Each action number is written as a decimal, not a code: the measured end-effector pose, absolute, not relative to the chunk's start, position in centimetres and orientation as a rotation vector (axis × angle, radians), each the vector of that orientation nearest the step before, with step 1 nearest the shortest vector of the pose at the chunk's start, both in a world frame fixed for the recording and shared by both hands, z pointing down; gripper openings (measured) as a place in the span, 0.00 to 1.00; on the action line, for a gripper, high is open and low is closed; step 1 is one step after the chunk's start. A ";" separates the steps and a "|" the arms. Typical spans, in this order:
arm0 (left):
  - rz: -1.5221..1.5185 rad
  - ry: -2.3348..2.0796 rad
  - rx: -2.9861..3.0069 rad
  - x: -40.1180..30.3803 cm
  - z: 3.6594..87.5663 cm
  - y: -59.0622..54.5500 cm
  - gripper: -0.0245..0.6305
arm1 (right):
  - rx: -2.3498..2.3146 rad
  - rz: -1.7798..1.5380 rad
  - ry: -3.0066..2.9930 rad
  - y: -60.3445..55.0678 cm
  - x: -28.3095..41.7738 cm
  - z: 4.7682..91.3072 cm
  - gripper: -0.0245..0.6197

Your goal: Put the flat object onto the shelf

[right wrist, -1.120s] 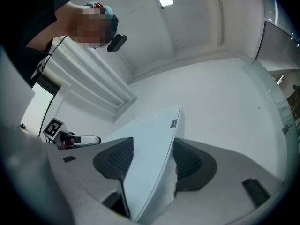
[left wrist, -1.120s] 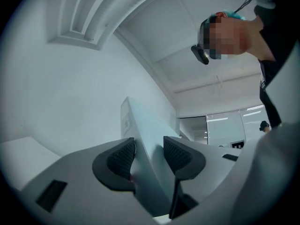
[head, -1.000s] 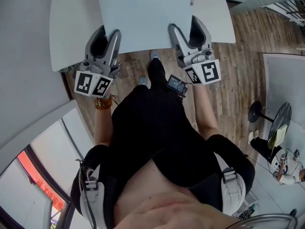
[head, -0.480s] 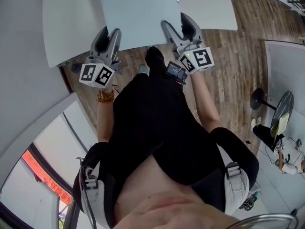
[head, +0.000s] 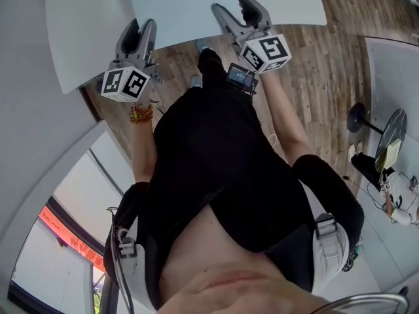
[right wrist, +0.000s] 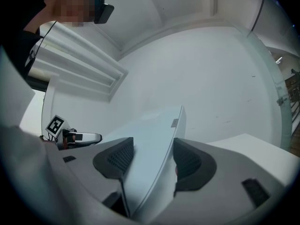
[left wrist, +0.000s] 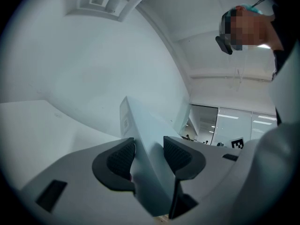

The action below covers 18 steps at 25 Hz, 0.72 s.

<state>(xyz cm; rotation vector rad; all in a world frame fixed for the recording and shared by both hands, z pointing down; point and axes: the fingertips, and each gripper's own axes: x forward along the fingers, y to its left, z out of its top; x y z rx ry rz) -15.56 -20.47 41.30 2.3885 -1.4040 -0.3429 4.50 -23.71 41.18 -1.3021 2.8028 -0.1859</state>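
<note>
Your left gripper (head: 136,30) and right gripper (head: 233,10) each clamp the near edge of the thin pale-grey flat panel (head: 177,5), which juts ahead of both. Within the last second you have pushed it forward, so the approach looks under way.

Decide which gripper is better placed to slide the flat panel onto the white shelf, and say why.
Neither alone: left gripper and right gripper are each shut on the flat panel, so both should probably push together.

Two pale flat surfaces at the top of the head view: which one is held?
The bluish panel in the middle: left gripper and right gripper clamp its near edge. The whiter surface juts out past both sides, ungripped.
</note>
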 end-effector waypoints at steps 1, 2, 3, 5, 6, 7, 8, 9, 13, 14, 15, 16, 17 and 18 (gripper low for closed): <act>-0.345 -1.403 2.391 -15.4 41.3 -21.3 0.33 | -1.300 -0.194 2.806 -24.6 4.7 41.3 0.43; -0.348 -1.403 2.395 -15.3 41.4 -22.0 0.33 | -1.298 -0.201 2.810 -25.2 4.8 41.4 0.43; -0.348 -1.403 2.398 -15.3 41.5 -22.4 0.33 | -1.295 -0.208 2.813 -25.7 4.8 41.6 0.43; -0.335 -1.408 2.404 -15.4 41.6 -23.0 0.33 | -1.284 -0.220 2.820 -26.4 4.7 41.9 0.43; -0.328 -1.412 2.406 -15.4 41.7 -23.6 0.33 | -1.279 -0.227 2.823 -27.1 4.7 42.1 0.43; -0.322 -1.415 2.405 -15.3 41.7 -24.3 0.33 | -1.275 -0.238 2.826 -27.8 4.7 42.3 0.43; -0.317 -1.416 2.399 -15.1 41.9 -25.0 0.33 | -1.276 -0.252 2.831 -28.5 4.9 42.6 0.43; -0.311 -1.414 2.385 -14.9 42.2 -25.5 0.33 | -1.279 -0.270 2.839 -29.0 5.1 43.1 0.43; -0.278 -1.420 2.317 -15.1 44.2 -27.6 0.33 | -1.267 -0.361 2.867 -31.6 4.7 45.2 0.43; -0.268 -1.424 2.302 -15.2 44.6 -28.2 0.33 | -1.263 -0.387 2.870 -32.3 4.5 45.7 0.43; -0.257 -1.424 2.288 -15.3 45.2 -28.7 0.33 | -1.262 -0.413 2.875 -32.9 4.4 46.3 0.43; -0.247 -1.421 2.276 -15.2 45.8 -29.3 0.33 | -1.266 -0.435 2.879 -33.5 4.5 46.9 0.43; -0.237 -1.415 2.265 -15.1 46.4 -29.8 0.33 | -1.271 -0.454 2.884 -34.0 4.6 47.4 0.43; -0.230 -1.410 2.254 -15.1 46.9 -30.3 0.33 | -1.275 -0.472 2.888 -34.4 4.6 47.9 0.43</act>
